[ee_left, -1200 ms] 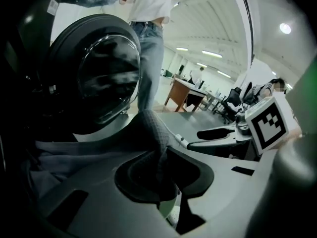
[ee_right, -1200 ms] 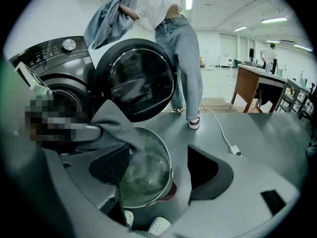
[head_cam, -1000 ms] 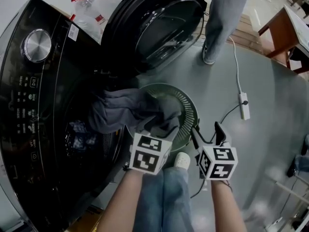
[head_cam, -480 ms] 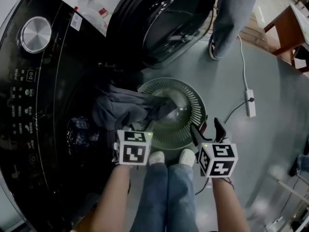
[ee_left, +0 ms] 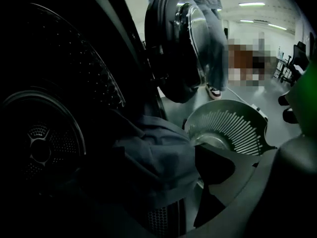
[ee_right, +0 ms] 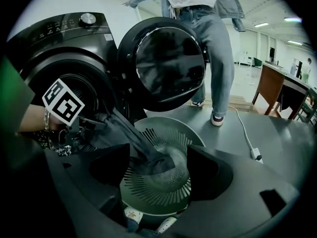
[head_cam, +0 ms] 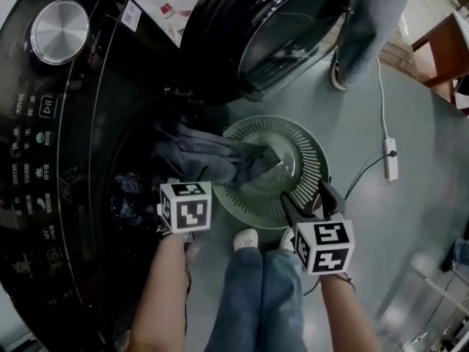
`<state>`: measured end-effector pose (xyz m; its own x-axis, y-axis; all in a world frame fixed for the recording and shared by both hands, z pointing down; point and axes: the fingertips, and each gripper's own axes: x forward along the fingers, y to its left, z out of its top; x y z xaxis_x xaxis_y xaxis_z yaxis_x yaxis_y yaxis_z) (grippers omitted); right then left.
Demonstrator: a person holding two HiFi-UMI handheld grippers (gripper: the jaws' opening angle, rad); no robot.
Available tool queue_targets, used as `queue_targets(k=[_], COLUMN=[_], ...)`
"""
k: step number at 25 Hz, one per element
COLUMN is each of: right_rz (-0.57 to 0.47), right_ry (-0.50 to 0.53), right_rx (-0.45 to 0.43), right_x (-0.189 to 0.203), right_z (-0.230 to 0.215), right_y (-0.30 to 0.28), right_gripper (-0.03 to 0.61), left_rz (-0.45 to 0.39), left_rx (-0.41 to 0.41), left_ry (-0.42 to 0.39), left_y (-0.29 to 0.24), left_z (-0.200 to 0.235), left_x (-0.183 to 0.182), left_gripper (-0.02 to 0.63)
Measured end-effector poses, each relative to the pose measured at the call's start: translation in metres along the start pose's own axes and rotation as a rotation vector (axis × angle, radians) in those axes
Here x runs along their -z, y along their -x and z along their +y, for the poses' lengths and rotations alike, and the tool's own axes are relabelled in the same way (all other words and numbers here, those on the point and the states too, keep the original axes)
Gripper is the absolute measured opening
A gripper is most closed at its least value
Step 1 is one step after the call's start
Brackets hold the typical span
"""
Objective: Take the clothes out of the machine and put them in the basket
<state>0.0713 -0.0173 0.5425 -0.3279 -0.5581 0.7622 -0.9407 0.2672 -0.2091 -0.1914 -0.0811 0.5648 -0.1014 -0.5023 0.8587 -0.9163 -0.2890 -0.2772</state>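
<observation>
A grey garment [head_cam: 209,156] hangs from the black washing machine's [head_cam: 66,160] drum opening, its end lying in the round green basket [head_cam: 304,141] on the floor. My left gripper [head_cam: 183,184] is at the drum opening. Its jaws have just been opening and stand open, with a fold of the grey garment [ee_left: 148,155] loose between and ahead of them. My right gripper [head_cam: 308,201] is open and empty at the basket's near rim, looking down on the basket [ee_right: 163,192]. A dark patterned garment [head_cam: 128,200] stays inside the drum.
The machine's round door [head_cam: 271,28] stands open above the basket. Another person in jeans [head_cam: 366,20] stands beyond it. A power strip on a cable [head_cam: 390,160] lies on the floor at right, by a wooden table [head_cam: 447,46]. My own shoes [head_cam: 248,238] touch the basket.
My left gripper has let go of the grey garment over the basket and moved left to the drum opening. The garment's end now rests in the basket. My right gripper shifted slightly towards the basket.
</observation>
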Motion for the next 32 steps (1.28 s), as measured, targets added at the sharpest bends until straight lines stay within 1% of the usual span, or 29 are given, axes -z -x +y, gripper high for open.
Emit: queue_targets(k=[4, 7, 10, 13, 18, 19, 20, 21, 22, 23, 24, 26, 27, 28, 29, 32], right_rz=[0.023, 0.031, 0.036, 0.038, 0.023, 0.02, 0.017, 0.013, 0.01, 0.008, 0.008, 0.011, 0.013, 0.014, 0.016, 0.02], right_ry=[0.01, 0.018, 0.031, 0.021, -0.006, -0.007, -0.008, -0.011, -0.014, -0.018, -0.02, -0.019, -0.018, -0.017, -0.016, -0.011], right_rx=[-0.015, -0.028, -0.036, -0.033, -0.027, -0.027, -0.026, -0.025, -0.023, -0.022, -0.02, -0.015, -0.013, -0.011, -0.008, -0.002], right_x=[0.005, 0.005, 0.004, 0.004, 0.001, 0.0, 0.0, -0.001, -0.001, -0.001, -0.001, 0.001, 0.002, 0.003, 0.005, 0.007], right_z=[0.014, 0.023, 0.031, 0.033, 0.035, 0.035, 0.035, 0.035, 0.034, 0.034, 0.033, 0.03, 0.029, 0.027, 0.025, 0.021], right_y=[-0.004, -0.006, -0.01, -0.017, -0.031, -0.033, -0.034, -0.035, -0.035, -0.034, -0.033, -0.031, -0.029, -0.027, -0.024, -0.015], right_gripper=[0.359, 0.359, 0.357, 0.356, 0.354, 0.354, 0.353, 0.353, 0.353, 0.351, 0.351, 0.351, 0.35, 0.35, 0.348, 0.344], left_rz=[0.008, 0.041, 0.063, 0.075, 0.081, 0.081, 0.075, 0.072, 0.077, 0.088, 0.101, 0.116, 0.11, 0.098, 0.095, 0.111], left_rx=[-0.088, -0.109, -0.124, -0.104, -0.021, 0.009, 0.052, 0.094, 0.122, 0.128, 0.118, 0.073, 0.045, 0.021, 0.005, -0.003], left_ry=[0.024, 0.053, 0.055, 0.05, 0.121, 0.146, 0.177, 0.203, 0.217, 0.21, 0.185, 0.117, 0.087, 0.069, 0.061, 0.082], left_y=[-0.017, -0.034, -0.052, -0.065, -0.076, -0.078, -0.079, -0.079, -0.079, -0.079, -0.077, -0.072, -0.067, -0.063, -0.059, -0.048], left_z=[0.033, 0.052, 0.063, 0.061, 0.061, 0.059, 0.054, 0.048, 0.043, 0.04, 0.038, 0.039, 0.041, 0.042, 0.04, 0.032], left_x=[0.003, 0.013, 0.019, 0.024, 0.03, 0.031, 0.03, 0.028, 0.027, 0.026, 0.026, 0.023, 0.019, 0.015, 0.013, 0.02], left_gripper=[0.422, 0.425, 0.43, 0.444, 0.443, 0.441, 0.428, 0.391, 0.322, 0.295, 0.275, 0.239, 0.206, 0.095, 0.041, 0.038])
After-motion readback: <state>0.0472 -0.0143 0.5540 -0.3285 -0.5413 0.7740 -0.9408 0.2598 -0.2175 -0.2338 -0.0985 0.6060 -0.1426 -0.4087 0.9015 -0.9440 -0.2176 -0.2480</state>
